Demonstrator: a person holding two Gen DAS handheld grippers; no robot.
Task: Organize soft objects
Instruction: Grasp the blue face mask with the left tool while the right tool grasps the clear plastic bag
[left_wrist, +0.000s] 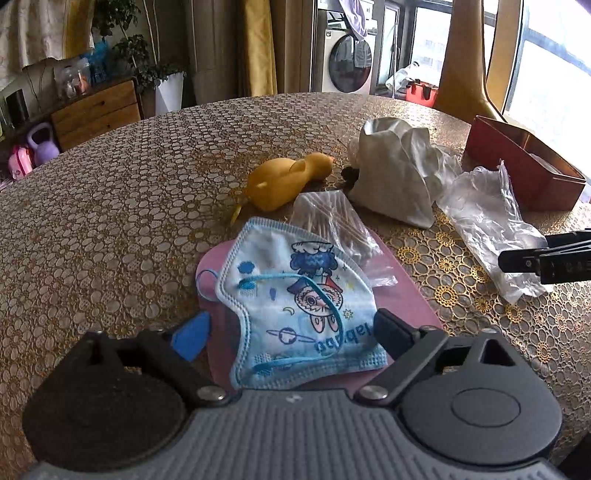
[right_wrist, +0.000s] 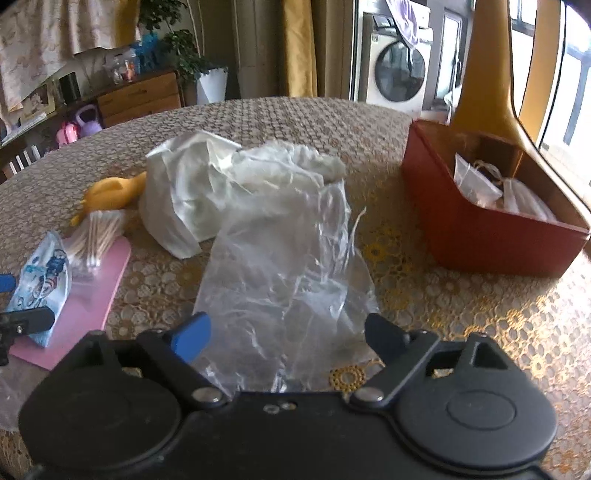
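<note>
We see the red box (right_wrist: 480, 236) at 2 o'clock, holding what appear to be white packets (right_wrist: 476, 184). Left gripper (left_wrist: 291, 332) spread wide around the face mask (left_wrist: 295, 306); right gripper (right_wrist: 288, 332) spread wide around the clear plastic bag (right_wrist: 284, 266), gripping nothing.

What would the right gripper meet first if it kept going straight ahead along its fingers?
The right gripper, open, would first meet the crumpled clear plastic bag already lying between its fingers; the white crumpled cloth bag lies beyond, though depth is unclear.

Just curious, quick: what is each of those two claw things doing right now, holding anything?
Left gripper: open, fingers either side of the face mask.
Right gripper: open, over the clear plastic bag.
</note>
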